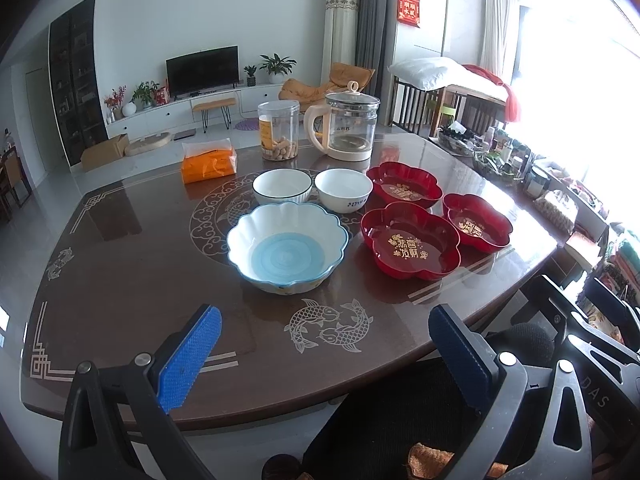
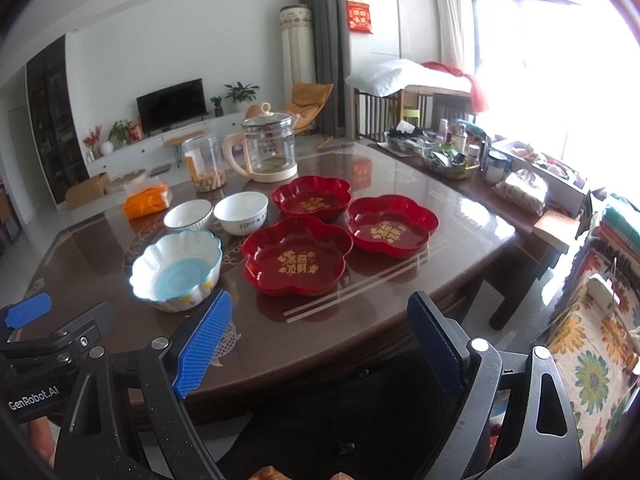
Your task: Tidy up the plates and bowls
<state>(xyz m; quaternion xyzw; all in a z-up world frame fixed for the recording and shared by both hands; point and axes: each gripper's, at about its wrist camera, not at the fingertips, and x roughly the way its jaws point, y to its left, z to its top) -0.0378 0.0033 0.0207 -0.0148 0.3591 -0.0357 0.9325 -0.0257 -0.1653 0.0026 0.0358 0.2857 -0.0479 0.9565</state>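
Note:
On the brown table (image 1: pixel 120 280) stand a scalloped white bowl with a blue inside (image 1: pixel 287 247) (image 2: pixel 176 270), two plain white bowls (image 1: pixel 282 187) (image 1: pixel 343 190) (image 2: pixel 188 215) (image 2: pixel 241 213) behind it, and three red flower-shaped plates (image 1: pixel 410 245) (image 1: pixel 405 185) (image 1: pixel 477 222) (image 2: pixel 297 260) (image 2: pixel 311 200) (image 2: pixel 392 226) to its right. My left gripper (image 1: pixel 324 352) hangs open above the table's near edge, short of the scalloped bowl, holding nothing. My right gripper (image 2: pixel 320 344) is open too, near the front edge before the nearest red plate.
A glass kettle (image 1: pixel 348 126), a clear jar of snacks (image 1: pixel 279 130) and an orange packet (image 1: pixel 208 162) stand at the table's far side. A cluttered side table (image 2: pixel 460 160) with bottles and baskets runs along the right. A black chair back (image 1: pixel 400 420) lies below the grippers.

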